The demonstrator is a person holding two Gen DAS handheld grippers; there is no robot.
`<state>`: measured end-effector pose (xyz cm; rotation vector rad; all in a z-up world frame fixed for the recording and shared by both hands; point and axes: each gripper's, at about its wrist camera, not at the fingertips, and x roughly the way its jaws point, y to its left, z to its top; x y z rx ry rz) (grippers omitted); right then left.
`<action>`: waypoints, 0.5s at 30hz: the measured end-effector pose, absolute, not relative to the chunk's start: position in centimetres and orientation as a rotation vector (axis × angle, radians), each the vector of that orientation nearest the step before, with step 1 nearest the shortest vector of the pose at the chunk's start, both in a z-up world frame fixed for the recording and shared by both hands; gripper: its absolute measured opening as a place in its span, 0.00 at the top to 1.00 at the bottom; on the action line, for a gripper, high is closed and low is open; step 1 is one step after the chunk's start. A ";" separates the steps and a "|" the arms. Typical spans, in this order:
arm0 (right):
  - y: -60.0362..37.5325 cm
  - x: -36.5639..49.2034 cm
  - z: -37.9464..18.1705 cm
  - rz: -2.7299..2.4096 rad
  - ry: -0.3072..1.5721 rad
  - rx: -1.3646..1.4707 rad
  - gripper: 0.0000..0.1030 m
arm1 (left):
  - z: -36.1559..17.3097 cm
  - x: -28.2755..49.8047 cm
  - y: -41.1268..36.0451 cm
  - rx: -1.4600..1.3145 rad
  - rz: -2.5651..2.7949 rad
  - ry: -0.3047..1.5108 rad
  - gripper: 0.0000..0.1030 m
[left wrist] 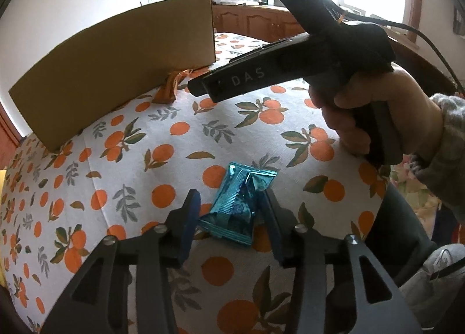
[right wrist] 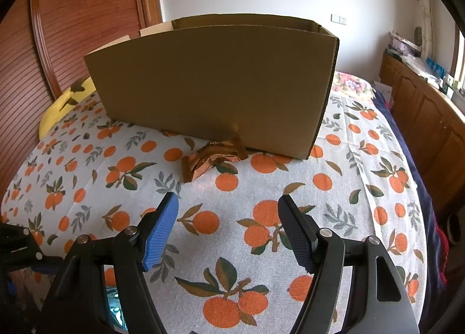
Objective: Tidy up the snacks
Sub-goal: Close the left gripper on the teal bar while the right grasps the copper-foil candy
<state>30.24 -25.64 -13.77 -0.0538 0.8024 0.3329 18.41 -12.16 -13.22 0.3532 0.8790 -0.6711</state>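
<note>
step in hand: looks like the pickup of the teal snack packet (left wrist: 239,203), judging by how the left gripper (left wrist: 231,209) is set around it.
left gripper: jaws spread, one finger on each side of the packet; the right-hand pad seems to touch the foil, but i cannot tell whether it is pressing yet.
doing it well: i'd say close across the packet's fat middle, not the crimped end seams; foil is slippery and puffy, so squeeze slowly and lift straight before heading for the cardboard box (right wrist: 215,81).
right gripper: right gripper (right wrist: 228,226) hangs with its jaws apart and nothing between them, facing the box's long wall.
teal packet's place: well short of the box, on the near side of the cloth, apart from it.
orange packet: an orange-brown snack packet (right wrist: 212,156) lies at the foot of the box, touching or almost touching its front wall.
box: open-topped, upright; its inside is hidden from here.
surface: soft cloth with an orange-fruit print (right wrist: 261,188), a crease running toward the box; it may give under a downward push.
room: a wooden cabinet run (right wrist: 421,107) stands to the right of the box, a ribbed wooden panel (right wrist: 72,28) to its left, a white wall behind it.
</note>
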 end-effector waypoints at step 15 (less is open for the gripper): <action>-25.5 30.2 -13.8 0.337 0.806 -0.061 0.30 | -11.5 20.5 -9.2 0.212 -0.590 0.810 0.70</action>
